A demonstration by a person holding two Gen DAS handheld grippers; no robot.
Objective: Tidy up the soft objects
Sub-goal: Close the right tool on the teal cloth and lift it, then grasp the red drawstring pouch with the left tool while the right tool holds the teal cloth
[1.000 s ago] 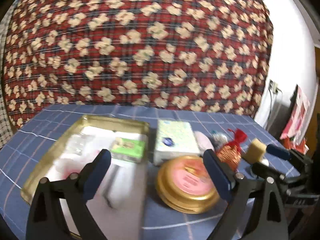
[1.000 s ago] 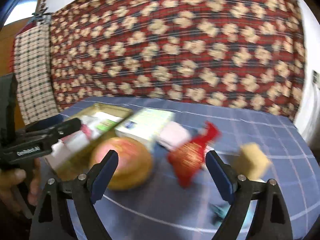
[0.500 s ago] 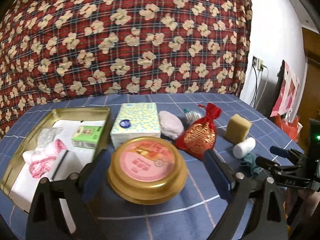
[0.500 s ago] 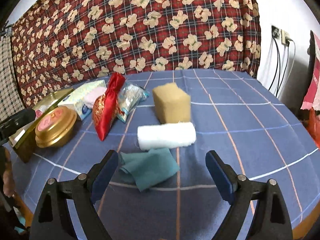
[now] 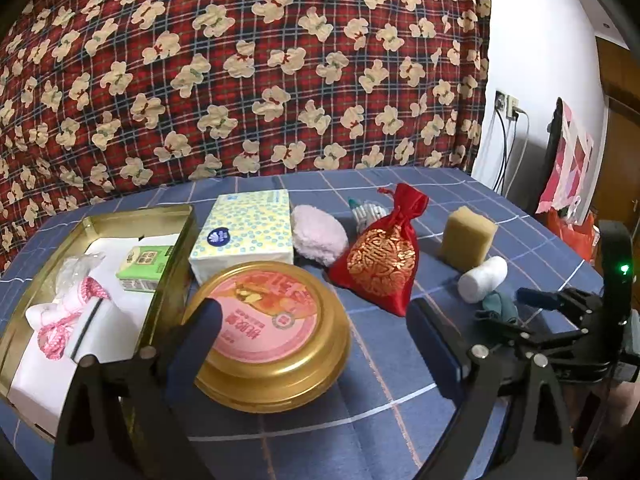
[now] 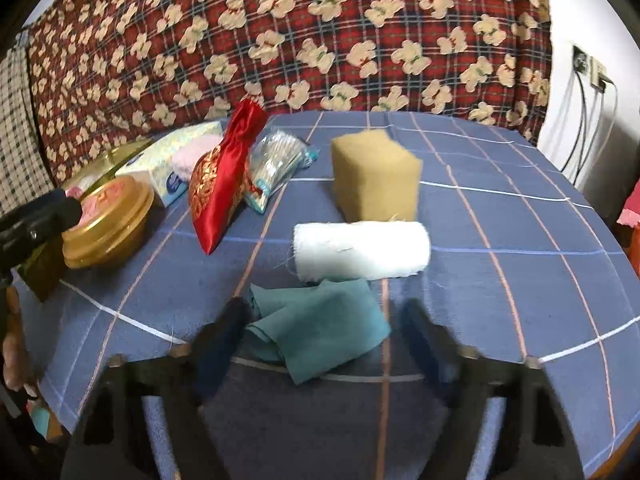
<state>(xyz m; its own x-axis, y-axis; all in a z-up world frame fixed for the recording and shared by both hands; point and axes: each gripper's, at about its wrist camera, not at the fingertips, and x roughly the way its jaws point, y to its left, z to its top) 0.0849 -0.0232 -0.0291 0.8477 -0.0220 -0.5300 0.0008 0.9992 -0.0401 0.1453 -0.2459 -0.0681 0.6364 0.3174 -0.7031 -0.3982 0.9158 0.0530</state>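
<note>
A crumpled teal cloth [image 6: 320, 328] lies on the blue checked tablecloth [image 6: 500, 300], between the fingers of my right gripper [image 6: 324, 332]. Its jaws are closing and blurred. The left finger touches the cloth's edge and the right one stands just clear. Behind the cloth lie a white fabric roll [image 6: 360, 250] and a tan sponge block [image 6: 374, 174]. My left gripper [image 5: 316, 340] is open and hovers over a round gold tin [image 5: 272, 332]. A red embroidered pouch [image 5: 380, 260] and a pink puff [image 5: 318, 234] lie beyond it.
A gold tray [image 5: 168, 280] at the left holds a green carton, pink-and-white bundles and white paper. A tissue pack [image 5: 244, 232] and a small plastic packet [image 6: 272, 164] lie mid-table. A red floral blanket [image 5: 240, 60] backs the table. The table edge runs near my right gripper.
My right gripper has come down over the teal cloth and its jaws have narrowed around it. The left gripper has swung right, from over the tray to over the gold tin.
</note>
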